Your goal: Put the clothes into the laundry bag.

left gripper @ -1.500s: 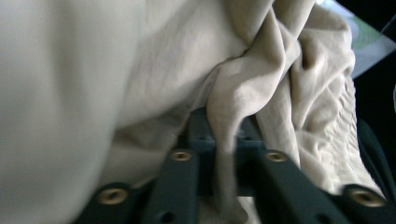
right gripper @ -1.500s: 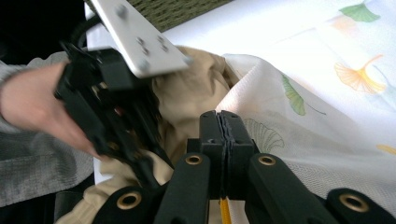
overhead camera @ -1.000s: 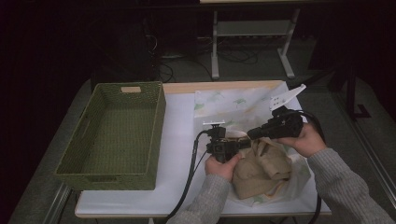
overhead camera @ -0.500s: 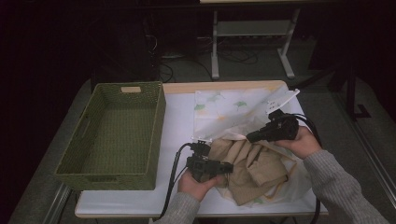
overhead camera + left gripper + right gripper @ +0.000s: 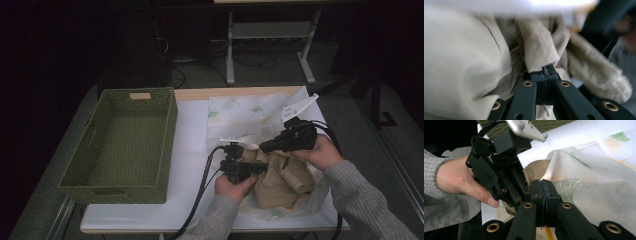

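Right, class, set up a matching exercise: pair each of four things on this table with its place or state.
1 basket
2 beige cloth
3 mesh bag
4 left hand-held gripper

a white with leaf print, spread under the cloth
b shut on the cloth
c empty, at the left
d bunched between both hands

Pairs: 1-c, 2-d, 3-a, 4-b

Beige cloth [image 5: 280, 180] lies partly hidden beneath mesh bag [image 5: 250, 117]; left gripper view blurred.
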